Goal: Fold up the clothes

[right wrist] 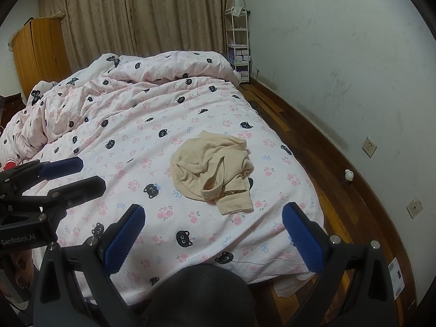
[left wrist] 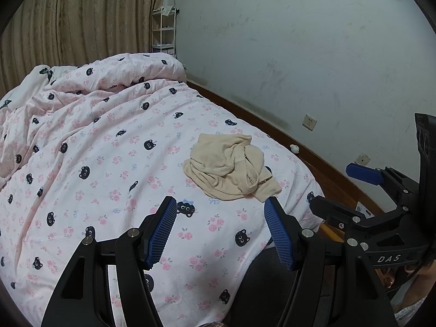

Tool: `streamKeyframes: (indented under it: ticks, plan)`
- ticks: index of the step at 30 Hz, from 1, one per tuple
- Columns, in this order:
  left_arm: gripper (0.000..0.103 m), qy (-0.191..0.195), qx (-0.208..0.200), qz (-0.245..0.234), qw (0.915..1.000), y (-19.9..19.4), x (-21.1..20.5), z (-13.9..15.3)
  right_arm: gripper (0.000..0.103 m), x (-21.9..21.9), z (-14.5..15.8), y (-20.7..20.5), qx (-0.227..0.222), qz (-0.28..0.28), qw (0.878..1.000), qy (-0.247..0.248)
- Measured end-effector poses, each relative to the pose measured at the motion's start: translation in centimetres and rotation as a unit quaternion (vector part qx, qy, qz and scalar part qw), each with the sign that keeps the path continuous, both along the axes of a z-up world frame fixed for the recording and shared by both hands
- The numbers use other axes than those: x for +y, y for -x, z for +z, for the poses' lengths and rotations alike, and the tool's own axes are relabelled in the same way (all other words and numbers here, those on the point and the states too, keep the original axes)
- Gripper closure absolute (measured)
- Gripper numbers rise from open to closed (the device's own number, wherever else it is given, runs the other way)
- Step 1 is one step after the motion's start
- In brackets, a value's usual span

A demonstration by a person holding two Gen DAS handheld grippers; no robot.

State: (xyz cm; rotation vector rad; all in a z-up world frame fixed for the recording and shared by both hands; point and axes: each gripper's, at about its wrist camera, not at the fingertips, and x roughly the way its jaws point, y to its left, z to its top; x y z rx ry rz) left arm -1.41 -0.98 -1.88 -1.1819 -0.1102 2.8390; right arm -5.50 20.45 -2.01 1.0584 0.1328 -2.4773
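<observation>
A crumpled cream ribbed garment (left wrist: 230,167) (right wrist: 214,170) lies in a heap on the pink bedcover printed with black cat faces (left wrist: 109,150) (right wrist: 152,125), near the bed's right side. My left gripper (left wrist: 220,204) hangs open just short of the heap, nothing between its blue pads. Above the bed's near end my right gripper (right wrist: 214,211) is also open and empty, the garment's sleeve end lying just beyond its fingertips. Each gripper shows in the other's view: the right one (left wrist: 340,188) at the right edge, the left one (right wrist: 87,174) at the left edge.
A rumpled duvet (right wrist: 95,95) is bunched at the far left of the bed. A wooden floor strip (right wrist: 313,141) runs between bed and white wall. A white shelf rack (right wrist: 238,43) stands in the far corner, a wooden wardrobe (right wrist: 38,51) at the left. A dark rounded object (right wrist: 207,294) sits below.
</observation>
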Motion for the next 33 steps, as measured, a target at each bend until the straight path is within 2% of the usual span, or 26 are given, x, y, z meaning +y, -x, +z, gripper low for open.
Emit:
streamKeyframes:
  ticks: [6, 16, 25, 33]
  plan:
    - [0.042, 0.002, -0.018, -0.010, 0.9998, 2.1, -0.4, -2.0, 0.001, -0.4, -2.0, 1.6, -0.017, -0.005, 1.000, 0.008]
    - [0.042, -0.019, -0.042, -0.044, 0.9980, 7.0, -0.6, -5.5, 0.002, -0.7, -6.6, 5.5, -0.048, -0.012, 0.999, -0.002]
    - [0.042, -0.013, -0.055, -0.125, 0.9906, 9.8, 3.6, -7.8, 0.002, 1.0, -9.8, 7.7, -0.070, -0.033, 0.997, -0.022]
    - [0.042, -0.005, -0.078, -0.142, 0.9868, 12.0, 5.9, -10.0, 0.003, 2.8, -11.5, 8.1, -0.083, -0.044, 0.995, -0.031]
